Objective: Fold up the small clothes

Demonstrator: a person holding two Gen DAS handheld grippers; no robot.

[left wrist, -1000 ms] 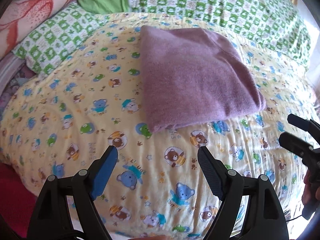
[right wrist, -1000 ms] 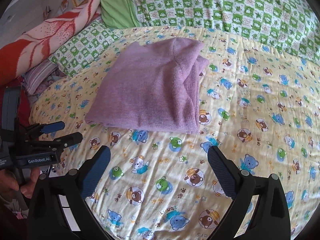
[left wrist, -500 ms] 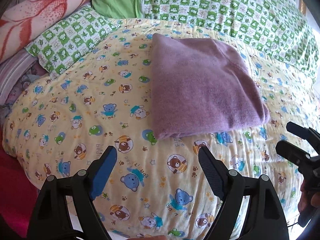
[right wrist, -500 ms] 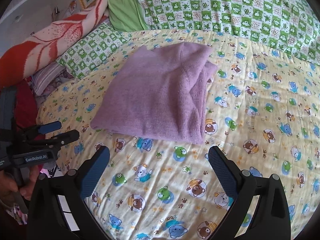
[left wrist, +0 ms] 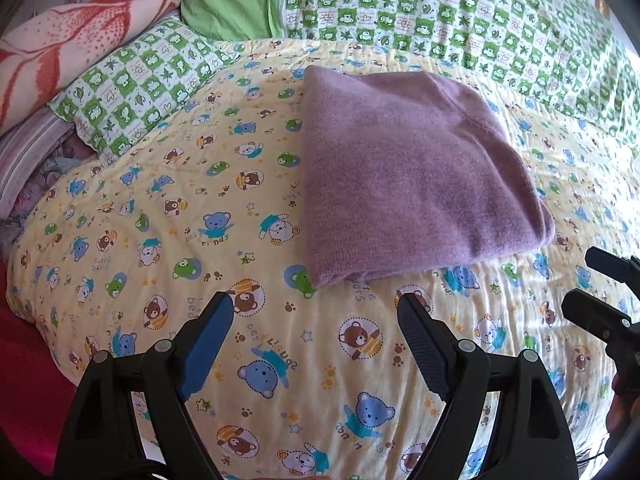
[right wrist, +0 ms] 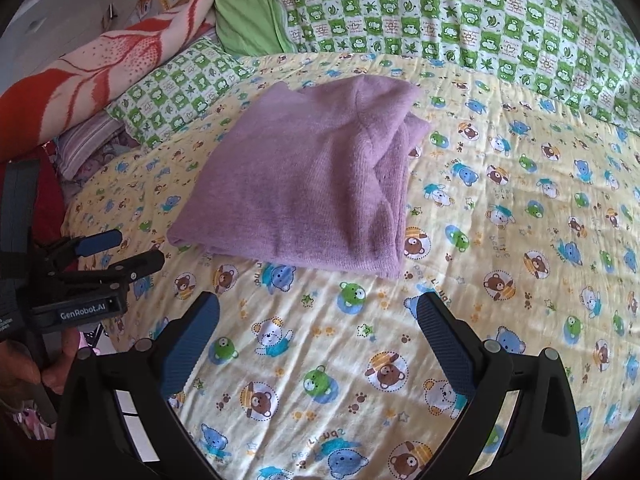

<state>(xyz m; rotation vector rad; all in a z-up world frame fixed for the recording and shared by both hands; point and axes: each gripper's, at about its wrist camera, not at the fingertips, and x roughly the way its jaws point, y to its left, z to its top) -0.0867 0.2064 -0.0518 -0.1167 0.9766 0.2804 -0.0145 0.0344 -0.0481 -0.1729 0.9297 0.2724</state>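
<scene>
The work surface is a bed covered by a yellow bear-print sheet (left wrist: 280, 360), backed by a green checked quilt (left wrist: 480, 12), with a green checked pillow (left wrist: 136, 88) and a red-and-white patterned blanket (left wrist: 72, 40) off to the left.

The left gripper (left wrist: 316, 320) hovers above bare sheet with its jaws spread wide and nothing between them. The right gripper (right wrist: 318, 320) is in the same condition: jaws apart, empty, over bare sheet. Each tool shows at the edge of the other's view, level with it and near it.

The purple knit garment (left wrist: 408, 176) lies just ahead of both grippers, apart from each. It sits ahead and slightly right of the left gripper, ahead and slightly left of the right. It rests flat on the sheet as a compact, roughly rectangular packet. Stacked layers show along its right edge, from the right wrist view (right wrist: 396, 184); the near edge is rounded and closed.

Assessment: the fold on this item appears complete or nearly so, with neither tool engaged. The step in hand reads as a pause between actions.

Next move, as judged: either a final halving, which calls for both grippers to advance to the near corners and pinch all layers together, or turning to another garment. None is visible here.
</scene>
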